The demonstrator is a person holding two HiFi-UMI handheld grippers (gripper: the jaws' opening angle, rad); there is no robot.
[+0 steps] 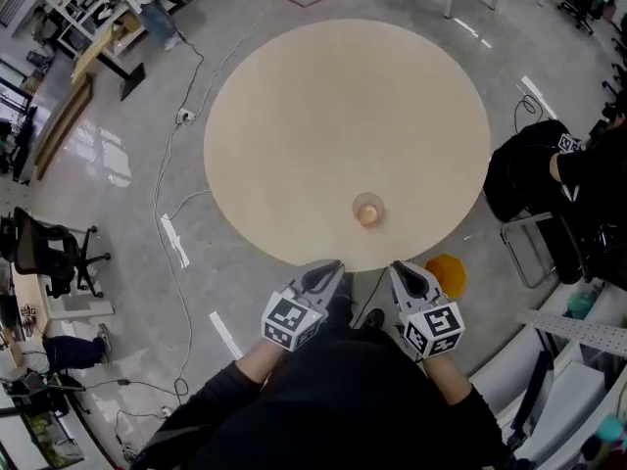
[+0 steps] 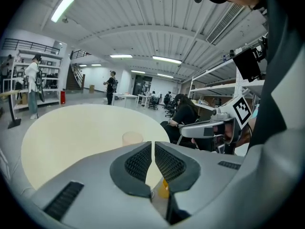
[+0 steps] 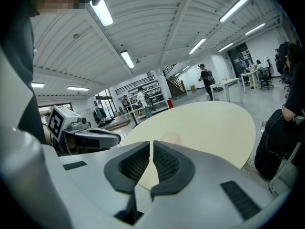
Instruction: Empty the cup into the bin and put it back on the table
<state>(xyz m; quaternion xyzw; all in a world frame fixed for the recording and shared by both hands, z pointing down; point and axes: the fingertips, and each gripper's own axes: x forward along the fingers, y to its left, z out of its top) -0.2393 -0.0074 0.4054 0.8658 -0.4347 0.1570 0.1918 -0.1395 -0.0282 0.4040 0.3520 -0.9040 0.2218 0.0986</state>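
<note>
A small translucent cup point(image 1: 368, 210) stands upright near the front edge of the round beige table point(image 1: 294, 116); something orange lies inside it. The cup also shows in the left gripper view point(image 2: 132, 138) and the right gripper view point(image 3: 170, 138), just beyond the jaws. An orange bin point(image 1: 447, 274) sits on the floor below the table's front right edge, and a bit of it shows under the left jaws point(image 2: 163, 190). My left gripper point(image 1: 324, 274) and right gripper point(image 1: 407, 276) are both shut and empty, held close to my body short of the table edge.
A person in black sits on a chair point(image 1: 529, 179) at the table's right side. Cables point(image 1: 171, 155) run over the floor on the left. An office chair point(image 1: 54, 253) and shelving stand at the far left. White boxes point(image 1: 568, 380) lie at the right.
</note>
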